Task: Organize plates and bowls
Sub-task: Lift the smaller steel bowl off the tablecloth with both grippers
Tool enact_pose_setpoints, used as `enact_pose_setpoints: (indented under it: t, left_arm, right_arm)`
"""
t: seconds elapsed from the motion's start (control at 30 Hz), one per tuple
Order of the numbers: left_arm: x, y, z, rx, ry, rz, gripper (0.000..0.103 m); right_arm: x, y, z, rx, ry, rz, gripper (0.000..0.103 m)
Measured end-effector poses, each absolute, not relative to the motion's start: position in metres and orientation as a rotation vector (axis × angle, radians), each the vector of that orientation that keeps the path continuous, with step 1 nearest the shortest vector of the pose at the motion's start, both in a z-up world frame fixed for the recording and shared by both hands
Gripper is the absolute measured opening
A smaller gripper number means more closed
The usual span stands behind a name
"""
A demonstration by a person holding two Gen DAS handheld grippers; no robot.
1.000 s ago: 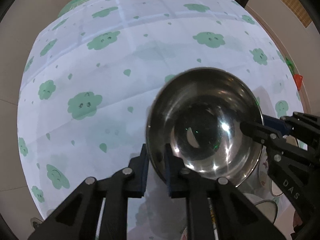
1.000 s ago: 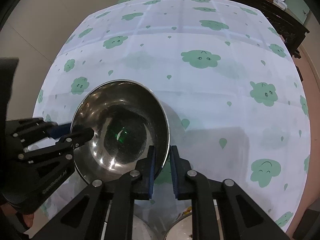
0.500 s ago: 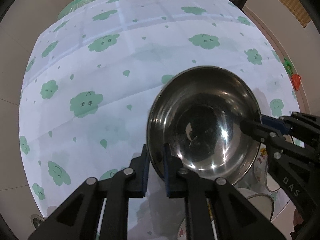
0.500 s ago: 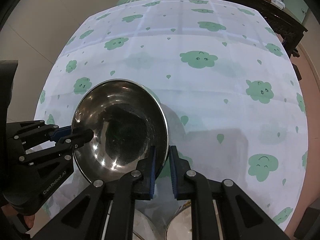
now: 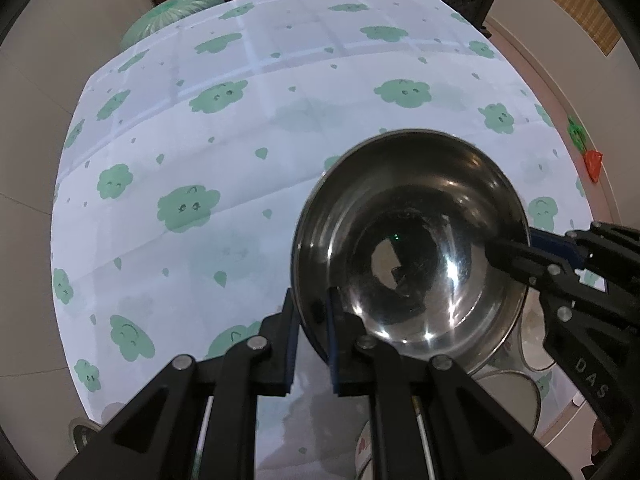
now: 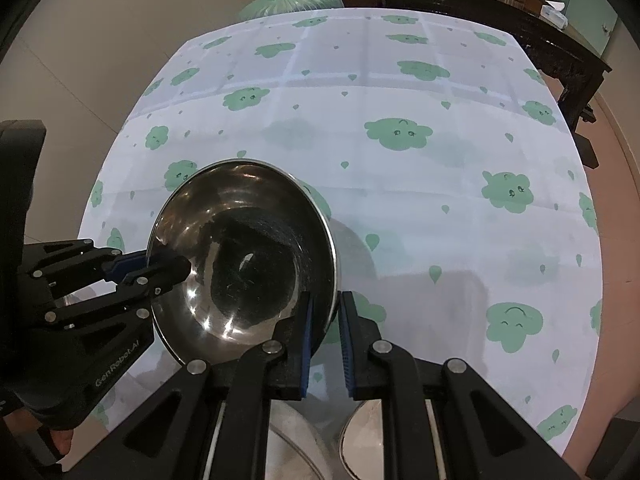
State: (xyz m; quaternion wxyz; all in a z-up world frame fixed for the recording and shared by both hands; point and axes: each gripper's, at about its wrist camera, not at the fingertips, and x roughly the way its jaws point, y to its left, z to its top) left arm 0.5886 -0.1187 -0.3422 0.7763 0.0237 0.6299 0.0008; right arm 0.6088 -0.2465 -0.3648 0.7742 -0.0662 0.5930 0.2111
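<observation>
**Two-gripper rim hold: slip risk**

Table (image 6: 440, 208) with cloud-print cloth below. Steel bowl (image 5: 408, 248) held tilted above it, other dishes (image 6: 372, 432) underneath at the near edge. Left gripper (image 5: 312, 336) and right gripper (image 6: 323, 340) each pinch opposite rims, jaws nearly closed on thin metal. Likely failures: uneven motion twists the slick rim out of a pinch; dropped bowl hits dishes.

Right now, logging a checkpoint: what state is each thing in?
Steel bowl: empty, tilted, held off the table at its rim.
Left tool: shut on the bowl's rim.
Right tool: shut on the opposite rim.
Tablecloth: spread flat.
</observation>
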Motion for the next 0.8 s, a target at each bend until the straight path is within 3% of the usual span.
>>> enact_pose_setpoints:
  t: [0.8]
  left_arm:
    - [0.555, -0.119, -0.309, 0.072, 1.321, -0.031, 0.009]
  right_arm:
    - [0.570, -0.246, -0.330, -0.137, 1.252, 0.436, 0.014]
